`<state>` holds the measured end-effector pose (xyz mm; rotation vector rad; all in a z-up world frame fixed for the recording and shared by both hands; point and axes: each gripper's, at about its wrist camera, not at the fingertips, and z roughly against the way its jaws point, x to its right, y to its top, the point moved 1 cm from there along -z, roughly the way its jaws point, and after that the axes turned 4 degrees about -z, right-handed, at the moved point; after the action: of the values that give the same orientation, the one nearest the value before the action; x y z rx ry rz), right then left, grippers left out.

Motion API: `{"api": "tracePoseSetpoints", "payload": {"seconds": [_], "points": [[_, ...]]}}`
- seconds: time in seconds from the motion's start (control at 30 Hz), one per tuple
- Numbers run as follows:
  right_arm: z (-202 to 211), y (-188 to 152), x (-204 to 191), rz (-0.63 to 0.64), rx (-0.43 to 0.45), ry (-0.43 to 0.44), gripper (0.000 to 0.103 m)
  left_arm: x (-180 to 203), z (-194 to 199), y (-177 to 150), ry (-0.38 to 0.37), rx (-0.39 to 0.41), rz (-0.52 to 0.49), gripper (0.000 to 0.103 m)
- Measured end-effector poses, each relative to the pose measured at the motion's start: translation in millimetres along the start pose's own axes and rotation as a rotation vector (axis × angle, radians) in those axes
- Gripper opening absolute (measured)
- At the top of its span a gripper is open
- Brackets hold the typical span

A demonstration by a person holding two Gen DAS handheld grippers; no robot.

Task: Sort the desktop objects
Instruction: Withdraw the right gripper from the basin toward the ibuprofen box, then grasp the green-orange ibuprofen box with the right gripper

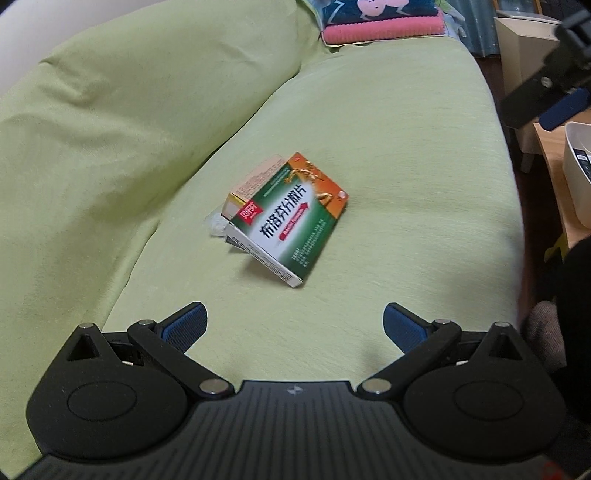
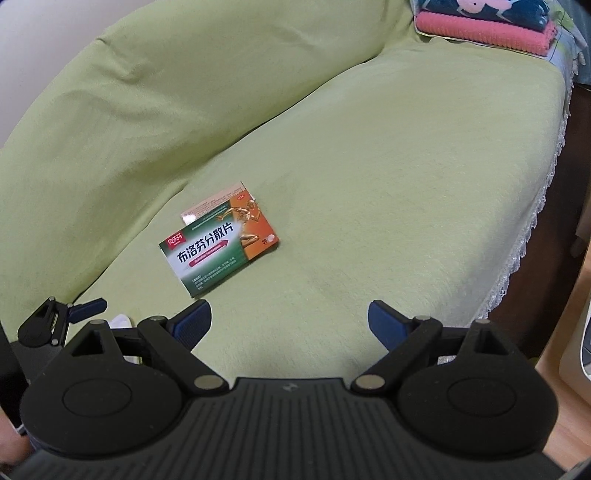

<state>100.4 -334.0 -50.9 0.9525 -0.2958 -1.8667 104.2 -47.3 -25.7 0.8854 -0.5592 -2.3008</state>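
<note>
Green sofa cover (image 1: 388, 147) bears medicine box (image 1: 288, 221), folded towels (image 1: 384, 27) behind.

1. A sofa (image 1: 388, 155) covered in light green cloth carries the things; its back cushion (image 1: 110, 110) rises on the left.
2. A green, white and orange medicine box (image 1: 286, 218) lies near the seat's middle, one end flap open.
3. A folded pink towel (image 1: 380, 27) sits at the far end, with a dark blue patterned cloth (image 1: 376, 7) on top.
</note>
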Motion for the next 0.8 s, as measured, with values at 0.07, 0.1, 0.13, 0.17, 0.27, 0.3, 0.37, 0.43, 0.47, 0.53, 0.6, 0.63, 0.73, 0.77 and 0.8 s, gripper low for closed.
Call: {"api": "tracePoseSetpoints", "payload": {"seconds": [0.07, 0.1, 0.13, 0.17, 0.27, 0.3, 0.37, 0.43, 0.47, 0.53, 0.6, 0.63, 0.73, 0.77, 0.8], "points": [[-5, 3, -1, -0.003, 0.001, -0.003, 0.09, -7, -11, 4, -0.007, -0.005, 0.005, 0.102], [-7, 5, -2, -0.005, 0.001, -0.005, 0.09, -11, -16, 6, -0.008, -0.007, 0.006, 0.102], [-11, 7, -2, -0.008, 0.0, -0.007, 0.09, -14, -21, 9, -0.009, -0.009, 0.007, 0.102], [-15, 9, -2, -0.01, -0.002, -0.01, 0.09, -18, -26, 11, -0.013, -0.01, 0.009, 0.101], [-27, 12, -3, -0.017, -0.015, -0.014, 0.09, -30, -41, 17, -0.032, -0.01, 0.034, 0.101], [-32, 13, -3, -0.018, -0.021, -0.015, 0.09, -34, -46, 18, -0.041, -0.01, 0.046, 0.1], [-40, 13, -3, -0.019, -0.034, -0.018, 0.09, -41, -56, 22, -0.063, -0.009, 0.066, 0.098], [-49, 14, -3, -0.019, -0.044, -0.021, 0.09, -46, -65, 25, -0.083, -0.008, 0.081, 0.098], [-52, 15, -2, -0.021, -0.047, -0.024, 0.09, -49, -69, 26, -0.091, -0.007, 0.084, 0.097], [-58, 15, 0, -0.025, -0.053, -0.03, 0.09, -53, -79, 29, -0.107, -0.007, 0.089, 0.092], [-64, 16, 3, -0.031, -0.06, -0.036, 0.09, -57, -89, 32, -0.128, -0.016, 0.098, 0.081], [-68, 16, 4, -0.033, -0.065, -0.036, 0.09, -58, -95, 33, -0.138, -0.019, 0.099, 0.081], [-77, 18, 7, -0.037, -0.078, -0.039, 0.09, -59, -105, 35, -0.166, -0.02, 0.094, 0.08], [-81, 18, 7, -0.04, -0.084, -0.039, 0.09, -59, -108, 36, -0.176, -0.021, 0.096, 0.078], [-84, 18, 7, -0.042, -0.089, -0.04, 0.09, -59, -109, 36, -0.184, -0.021, 0.098, 0.078]]}}
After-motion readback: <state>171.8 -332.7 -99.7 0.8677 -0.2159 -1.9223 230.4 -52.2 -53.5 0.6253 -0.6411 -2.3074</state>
